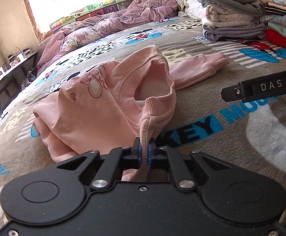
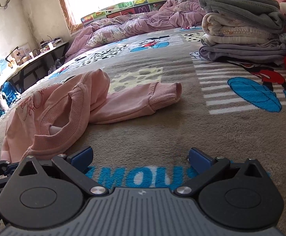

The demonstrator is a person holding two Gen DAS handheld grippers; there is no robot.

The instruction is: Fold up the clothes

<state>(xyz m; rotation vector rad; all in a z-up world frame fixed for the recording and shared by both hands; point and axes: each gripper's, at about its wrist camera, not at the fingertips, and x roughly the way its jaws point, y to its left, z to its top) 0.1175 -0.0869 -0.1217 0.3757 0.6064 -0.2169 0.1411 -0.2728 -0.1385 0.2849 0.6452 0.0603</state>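
Note:
A small pink sweatshirt (image 1: 88, 106) lies crumpled on the cartoon-print bed blanket (image 1: 202, 137), its ribbed collar standing open and one sleeve (image 1: 198, 66) stretched to the right. My left gripper (image 1: 144, 153) is shut on a seam edge of the shirt near the collar; the fabric is pinched between the blue pads. In the right wrist view the same pink sweatshirt (image 2: 60, 106) sits left of centre with its sleeve (image 2: 152, 98) pointing right. My right gripper (image 2: 141, 157) stands open over bare blanket (image 2: 143, 133), nothing between its fingers (image 2: 82, 155). One of its fingers (image 1: 261, 87) shows at the right of the left wrist view.
Stacks of folded clothes (image 1: 233, 15) stand at the far right of the bed (image 2: 241, 25). A rumpled lilac duvet (image 1: 111, 23) lies along the far side under the window. A cluttered desk (image 2: 34, 53) stands left of the bed.

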